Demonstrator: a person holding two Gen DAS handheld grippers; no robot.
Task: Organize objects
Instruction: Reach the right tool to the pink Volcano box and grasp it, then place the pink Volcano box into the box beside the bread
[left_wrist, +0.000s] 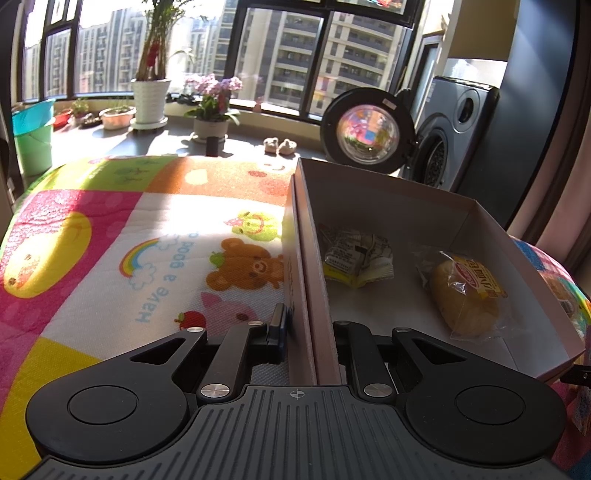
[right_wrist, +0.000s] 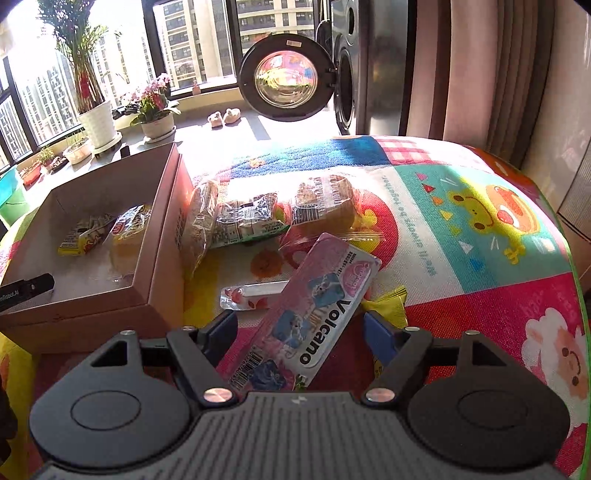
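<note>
Left gripper is clamped on the near wall of the cardboard box, one finger outside and one inside, so we're pinning the box down on the play mat. Right gripper has its jaws spread, nothing pinched; the pink Volcano packet lies flat on the mat between the blue pads, angled across the gap rather than square to it. Box already holds a yellow snack pack and a wrapped bun. Left outside, just beside the box's right wall: a heap of clear-wrapped bread and snack packs, a small clear sachet touching the pink packet's left edge, and a yellow wrapper partly tucked under its right side. We judge the next step is closing on the pink packet and carrying it to the box. Risks: the packet is thin, flat and glossy, so the pads may slide over it or only crease the film; because it sits skewed, we may catch one corner and have it swing or drop on the lift. Closing low could also drag the sachet or the yellow wrapper along. If we knock the box wall on the way in, the left grip has to stop it sliding.
</note>
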